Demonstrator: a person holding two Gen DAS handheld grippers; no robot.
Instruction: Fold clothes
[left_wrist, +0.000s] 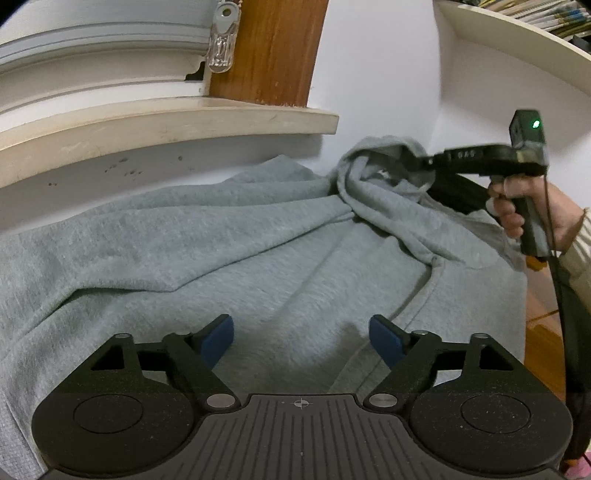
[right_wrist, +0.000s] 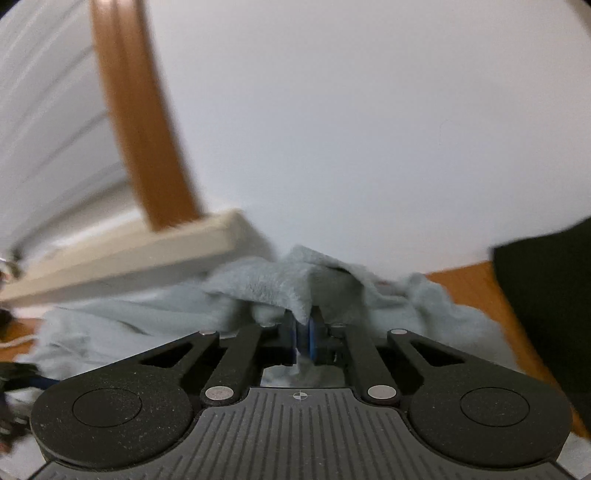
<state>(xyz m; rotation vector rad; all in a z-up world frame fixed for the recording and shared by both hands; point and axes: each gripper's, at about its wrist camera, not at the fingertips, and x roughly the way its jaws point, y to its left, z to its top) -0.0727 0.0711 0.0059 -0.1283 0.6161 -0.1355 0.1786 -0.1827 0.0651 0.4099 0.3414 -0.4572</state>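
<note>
A grey hooded sweatshirt (left_wrist: 229, 240) lies spread and wrinkled across the surface, its hood bunched at the far right. My left gripper (left_wrist: 301, 338) hovers open just above the near part of the cloth, nothing between its blue pads (left_wrist: 386, 341). In the left wrist view my right gripper (left_wrist: 415, 162), held by a hand (left_wrist: 517, 210), lifts the hood (left_wrist: 373, 173) off the surface. The right wrist view shows that gripper (right_wrist: 303, 332) shut on a fold of the grey fabric (right_wrist: 280, 288), which drapes over its fingertips.
A cream window sill (left_wrist: 166, 125) and a brown wooden post (left_wrist: 273, 51) stand behind the sweatshirt, with a white wall beyond. A white shelf (left_wrist: 517, 40) with books runs at the upper right. Wood floor (left_wrist: 543, 332) shows past the right edge. A dark object (right_wrist: 543, 302) sits at right.
</note>
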